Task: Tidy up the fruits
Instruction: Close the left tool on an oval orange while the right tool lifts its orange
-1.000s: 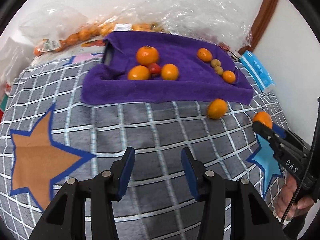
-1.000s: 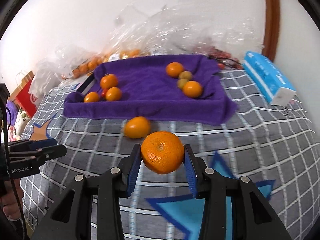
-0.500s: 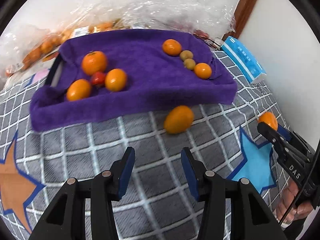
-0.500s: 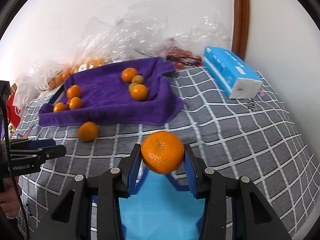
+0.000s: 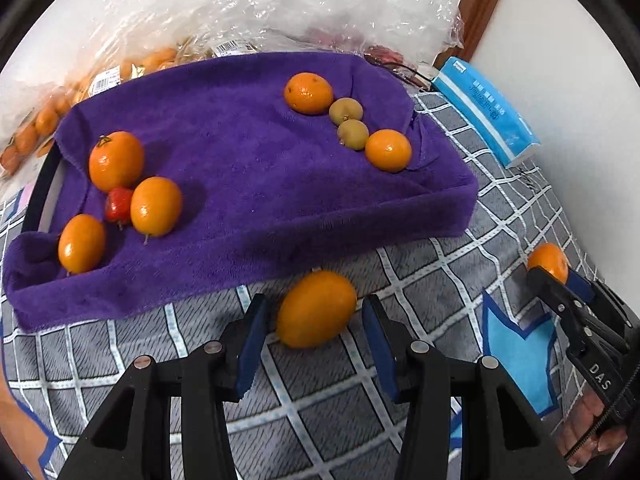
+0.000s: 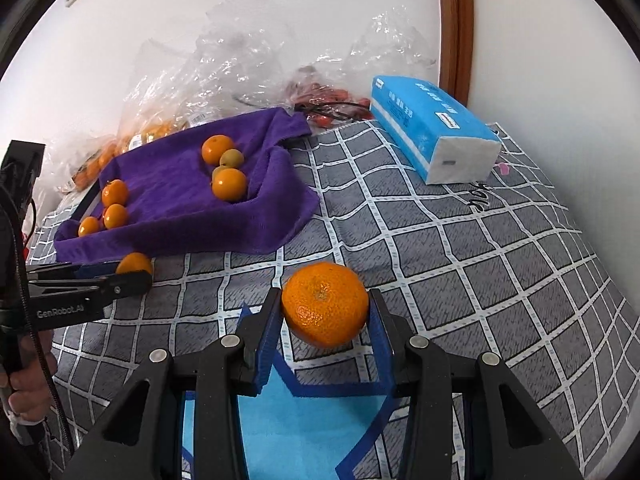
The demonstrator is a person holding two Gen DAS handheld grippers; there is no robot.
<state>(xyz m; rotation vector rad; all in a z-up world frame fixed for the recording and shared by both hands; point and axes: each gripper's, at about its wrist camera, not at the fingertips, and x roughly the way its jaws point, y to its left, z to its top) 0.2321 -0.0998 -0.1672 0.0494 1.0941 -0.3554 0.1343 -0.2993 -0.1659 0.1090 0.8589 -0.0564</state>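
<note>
- On the left, a purple towel (image 5: 248,184) lies over a tray. Three orange fruits and a small red one (image 5: 118,204) sit at its left end, and two orange fruits with two small greenish ones (image 5: 346,111) sit at its right end.
- Just in front of the towel, on the grey checked cloth (image 5: 132,344), lies one loose orange fruit (image 5: 316,309) — smooth and egg-shaped.
- The left gripper (image 5: 316,340) has its jaws partly open, one on each side of that fruit. There is a small gap on both sides, so it is not holding it yet.
- I think this fruit is light, shiny and a bit slippery. It could roll away — best to pinch it gently across its fat middle.
- On the right, the right gripper (image 6: 324,338) is closed on a bumpy mandarin (image 6: 325,315), held by its sides above the cloth.
- The mandarin looks soft, so a hard squeeze could squash it.
- Far right, a blue tissue pack (image 6: 434,126) rests by the wall.
</note>
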